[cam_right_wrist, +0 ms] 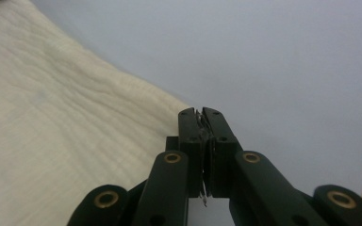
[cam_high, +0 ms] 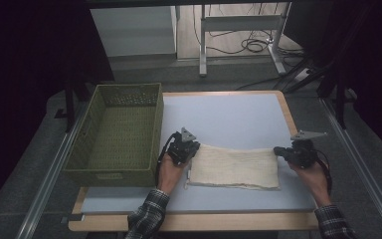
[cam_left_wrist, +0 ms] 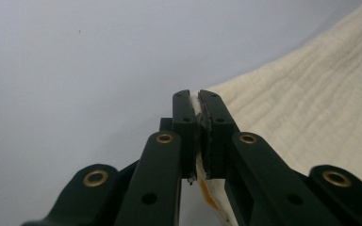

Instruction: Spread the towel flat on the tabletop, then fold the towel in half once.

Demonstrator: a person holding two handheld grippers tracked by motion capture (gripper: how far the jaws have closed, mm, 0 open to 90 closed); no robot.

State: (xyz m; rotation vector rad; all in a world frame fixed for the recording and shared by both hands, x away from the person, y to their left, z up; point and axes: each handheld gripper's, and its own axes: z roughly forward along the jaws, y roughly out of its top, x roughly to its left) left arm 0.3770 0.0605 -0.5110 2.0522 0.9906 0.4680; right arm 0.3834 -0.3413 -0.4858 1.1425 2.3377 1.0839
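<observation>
From above, a cream cloth lies flat near the front edge of the bench, its long axis running left to right. The left claw pinches its far left corner, the right claw its far right corner. A green basket stands at the bench's left edge. In the left gripper view, the left claw is clamped tight on a thin fold of cloth, and an orange-marked tag hangs below. In the right gripper view, the right claw nips the cloth edge, showing its ribbed weave.
</observation>
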